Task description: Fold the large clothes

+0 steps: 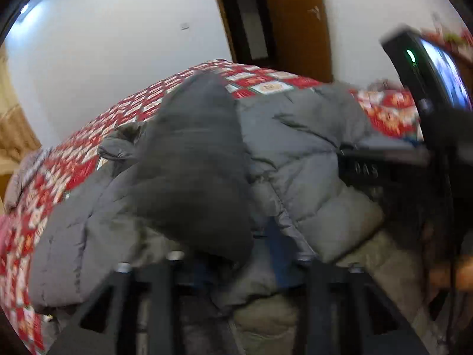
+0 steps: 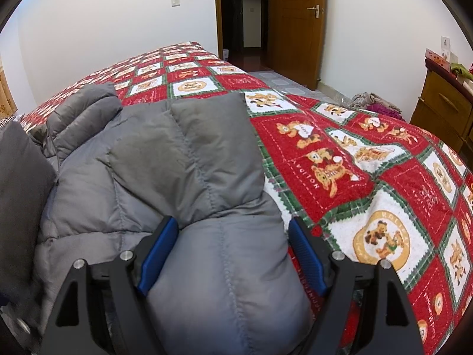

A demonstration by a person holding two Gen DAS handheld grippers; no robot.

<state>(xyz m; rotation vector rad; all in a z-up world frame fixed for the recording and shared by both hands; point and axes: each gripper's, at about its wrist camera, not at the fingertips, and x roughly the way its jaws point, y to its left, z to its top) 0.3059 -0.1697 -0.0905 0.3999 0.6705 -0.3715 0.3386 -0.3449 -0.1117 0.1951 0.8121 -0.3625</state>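
Item: grey quilted puffer jacket [image 2: 189, 159], padded panels with stitched seams, lying across the bed [image 2: 369, 159], left and centre of frame.
Bedcover: red, green and white patchwork print with bears.
Right hand-held gripper [image 2: 233, 254]: blue ribbed pads wide apart, straddling a puffy jacket fold; contact unclear.
Left hand-held gripper [image 1: 236, 263]: blurred, jacket fabric over it, grasp cannot be told.
Background: brown wooden door [image 2: 295, 29], upper centre.

A home bedroom: quilted bed [image 2: 369, 159], wooden door [image 2: 295, 29], dresser [image 2: 440, 112].
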